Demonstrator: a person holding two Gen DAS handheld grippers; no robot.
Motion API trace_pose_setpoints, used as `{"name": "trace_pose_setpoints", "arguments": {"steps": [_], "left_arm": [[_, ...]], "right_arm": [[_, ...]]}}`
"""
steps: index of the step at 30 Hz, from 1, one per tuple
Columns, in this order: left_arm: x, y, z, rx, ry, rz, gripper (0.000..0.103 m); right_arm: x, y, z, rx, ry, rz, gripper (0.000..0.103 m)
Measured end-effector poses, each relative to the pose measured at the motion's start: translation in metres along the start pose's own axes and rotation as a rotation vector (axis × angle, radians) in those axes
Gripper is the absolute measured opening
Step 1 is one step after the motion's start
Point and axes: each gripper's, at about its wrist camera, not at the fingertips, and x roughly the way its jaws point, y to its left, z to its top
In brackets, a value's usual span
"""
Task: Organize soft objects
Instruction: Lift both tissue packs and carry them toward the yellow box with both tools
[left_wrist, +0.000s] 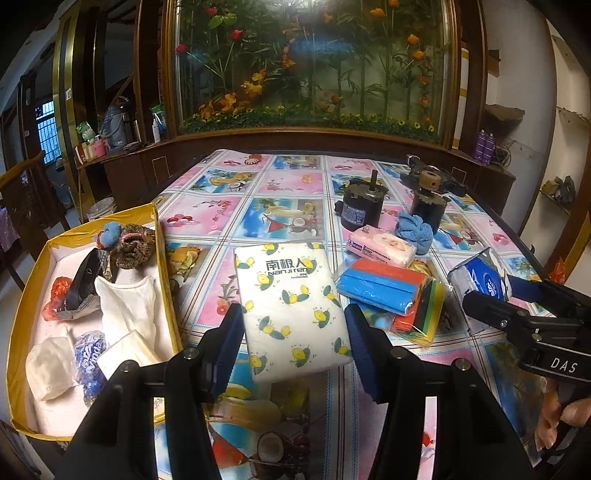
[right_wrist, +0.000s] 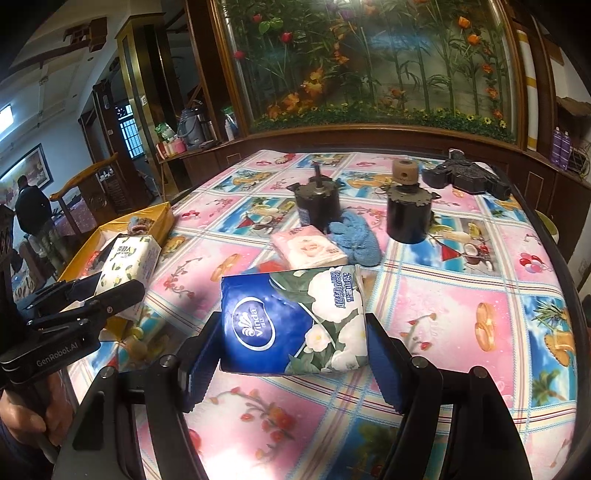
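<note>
My left gripper (left_wrist: 293, 317) is shut on a white tissue pack with a lemon print (left_wrist: 291, 302), both blue pads pressing its sides. Left of it lies a yellow box (left_wrist: 22, 317) holding white cloths (left_wrist: 129, 306), a small blue packet (left_wrist: 88, 354) and a knitted piece (left_wrist: 135, 242). In the right wrist view the lemon pack (right_wrist: 129, 262) hangs by the yellow box's (right_wrist: 157, 218) near edge, in the left gripper (right_wrist: 110, 286). My right gripper (right_wrist: 291, 325) is shut on a blue Vinda tissue pack (right_wrist: 280, 317); the left wrist view shows that pack (left_wrist: 480, 284) at the right.
On the patterned tablecloth (right_wrist: 461, 314) lie a pink tissue pack (right_wrist: 308, 245), a blue towel (right_wrist: 356, 236) and a wrapped set of coloured sponges (left_wrist: 388, 291). Two black motors (right_wrist: 317, 203) (right_wrist: 408, 210) stand behind them. A black part (right_wrist: 465, 177) lies at the far edge.
</note>
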Motion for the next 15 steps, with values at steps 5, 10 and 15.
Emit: {"name": "trace_pose_setpoints", "arguments": {"steps": [5, 10, 15], "left_arm": [[-0.006, 0.020, 0.001, -0.036, -0.009, 0.015, 0.055], [-0.014, 0.049, 0.002, -0.089, -0.016, 0.042, 0.055], [-0.024, 0.090, 0.001, -0.161, -0.024, 0.091, 0.055]], "right_arm": [[0.010, 0.026, 0.010, -0.016, 0.007, 0.054, 0.078], [0.023, 0.071, 0.023, -0.087, 0.011, 0.107, 0.078], [0.040, 0.119, 0.034, -0.155, 0.033, 0.169, 0.078]]}}
